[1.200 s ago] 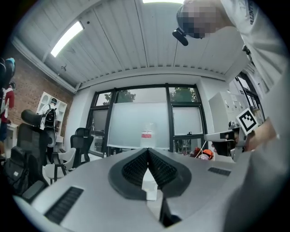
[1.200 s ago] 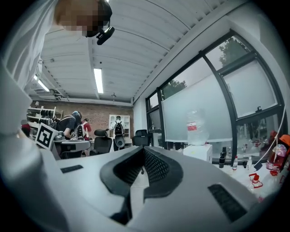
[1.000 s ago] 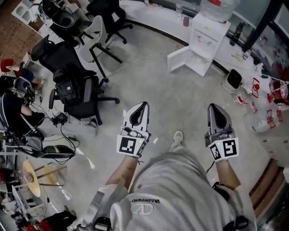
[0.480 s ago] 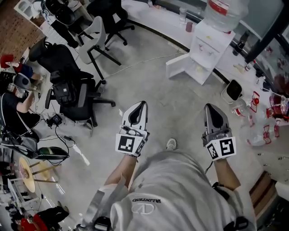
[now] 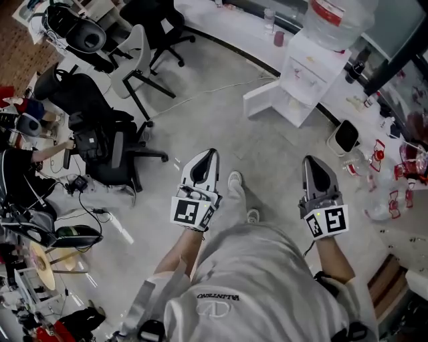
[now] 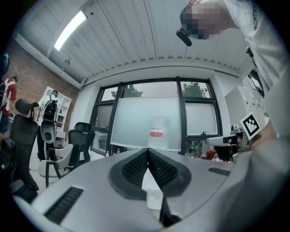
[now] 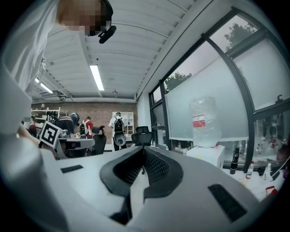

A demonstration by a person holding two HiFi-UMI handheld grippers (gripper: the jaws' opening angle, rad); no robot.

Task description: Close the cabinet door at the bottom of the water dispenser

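Note:
The white water dispenser [image 5: 309, 75] stands at the far wall with a big clear bottle [image 5: 332, 16] on top. Its bottom cabinet door [image 5: 261, 100] hangs open, swung out to the left over the floor. Both grippers are held level in front of the person, well short of the dispenser. My left gripper [image 5: 212, 154] is shut and holds nothing. My right gripper [image 5: 311, 161] is also shut and holds nothing. In the left gripper view the bottle [image 6: 157, 132] shows straight beyond the shut jaws of the left gripper [image 6: 147, 151]. In the right gripper view the dispenser [image 7: 206, 156] lies right of the right gripper [image 7: 143, 149].
Black and white office chairs [image 5: 100, 143] crowd the left side, and a person [image 5: 20, 174] sits at a desk there. A white cable [image 5: 214, 90] runs across the floor towards the dispenser. A small white appliance [image 5: 344, 137] and several clear bottles [image 5: 401, 174] sit on the floor at right.
The person has walked towards the dispenser, with a foot now stepped forward between the grippers. Both grippers have travelled forward with the person, still shut and level.

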